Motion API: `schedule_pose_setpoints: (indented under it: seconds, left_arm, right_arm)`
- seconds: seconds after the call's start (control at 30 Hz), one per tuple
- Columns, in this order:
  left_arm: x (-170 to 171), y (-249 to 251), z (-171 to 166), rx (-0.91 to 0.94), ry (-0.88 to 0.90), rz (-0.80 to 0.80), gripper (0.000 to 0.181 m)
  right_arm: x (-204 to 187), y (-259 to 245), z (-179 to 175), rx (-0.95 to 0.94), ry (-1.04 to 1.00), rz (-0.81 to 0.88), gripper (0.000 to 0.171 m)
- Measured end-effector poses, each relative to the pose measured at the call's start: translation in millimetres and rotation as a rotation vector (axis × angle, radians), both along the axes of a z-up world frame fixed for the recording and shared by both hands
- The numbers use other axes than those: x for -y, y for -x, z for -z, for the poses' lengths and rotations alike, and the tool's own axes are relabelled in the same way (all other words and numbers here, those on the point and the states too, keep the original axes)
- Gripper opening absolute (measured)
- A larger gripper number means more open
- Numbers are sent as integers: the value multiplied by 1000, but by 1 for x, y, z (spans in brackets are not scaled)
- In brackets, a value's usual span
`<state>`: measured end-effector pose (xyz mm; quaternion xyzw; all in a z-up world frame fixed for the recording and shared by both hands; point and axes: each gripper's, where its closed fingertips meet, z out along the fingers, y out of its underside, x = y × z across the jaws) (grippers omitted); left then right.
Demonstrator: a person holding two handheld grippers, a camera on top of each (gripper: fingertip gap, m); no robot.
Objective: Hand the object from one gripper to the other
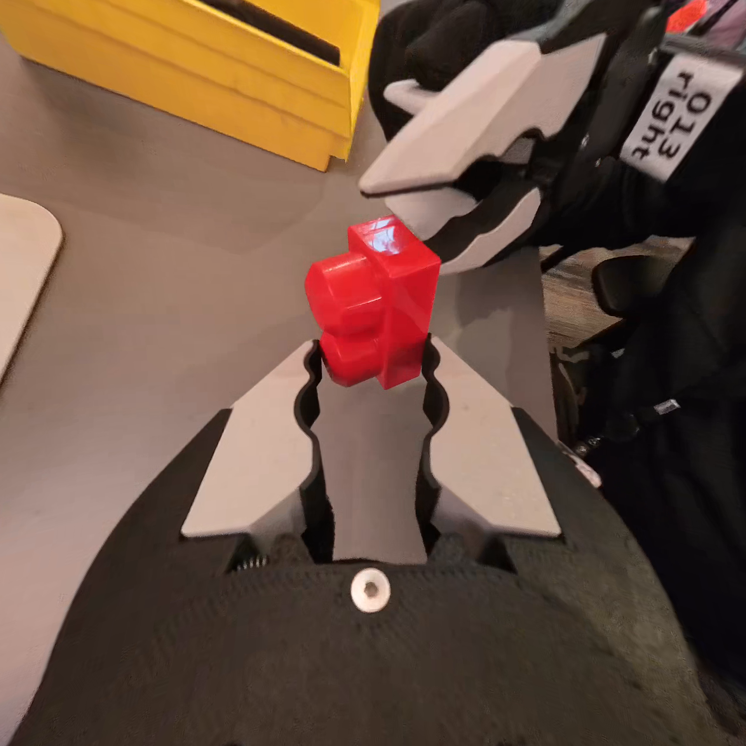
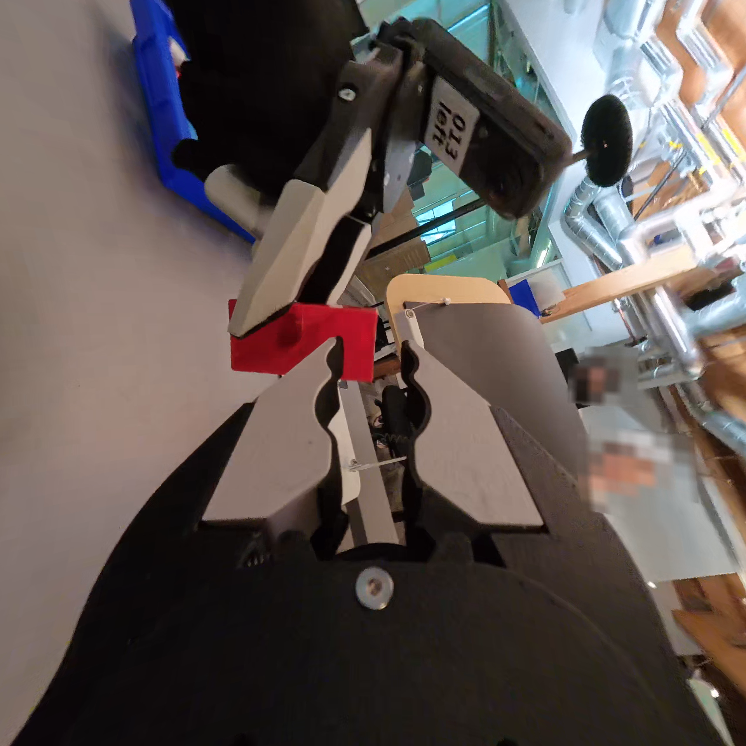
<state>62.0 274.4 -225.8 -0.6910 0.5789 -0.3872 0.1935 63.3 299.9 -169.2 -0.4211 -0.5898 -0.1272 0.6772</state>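
Note:
A red toy brick (image 1: 375, 306) with round studs is held above the grey table (image 1: 161, 282). My left gripper (image 1: 373, 347) is shut on its lower end, one fingertip on a stud and the other on the flat back. My right gripper (image 2: 369, 345) is open and comes in from the upper right in the left wrist view (image 1: 407, 226), its tips at the brick's upper end. In the right wrist view the brick (image 2: 323, 335) lies across; its free end sits partly in the gap between my right fingers, clear of the right-hand finger. The left gripper (image 2: 258, 323) clamps the brick's other end.
A yellow bin (image 1: 202, 80) stands at the back of the table. A pale board (image 1: 24, 262) lies at the left edge. A blue bin (image 2: 161, 121) stands behind the left gripper. Black-gloved hands hold both grippers. A room with pipes and a person lies beyond the table.

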Motion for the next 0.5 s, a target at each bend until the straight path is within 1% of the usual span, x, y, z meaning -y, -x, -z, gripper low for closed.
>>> schedule_pose_setpoints:
  seconds: [0.07, 0.1, 0.13, 0.23, 0.37, 0.43, 0.5]
  left_arm:
    - [2, -2, 5, -17, 24, 5, 49]
    - [3, -3, 8, -29, 32, 3, 49]
    - [5, -4, 10, -33, 46, 11, 49]
    - [5, -5, 14, -43, 53, 3, 49]
    - [3, -6, 16, -25, 64, -9, 49]
    - [0, -5, 17, -40, -9, -15, 50]
    - [-4, -4, 10, -34, -138, -21, 50]
  right_arm:
    - [0, 4, 4, 52, -23, -1, 20]
    - [0, 6, 6, 72, -33, 4, 15]
    - [-1, 6, 9, 94, -37, 11, 5]
    - [-5, 6, 15, 111, -15, 29, 4]
    - [-8, 4, 18, 88, 31, 41, 4]
    - [-12, 1, 21, 65, 78, 58, 3]
    - [-14, -2, 22, -4, 165, 52, 3]
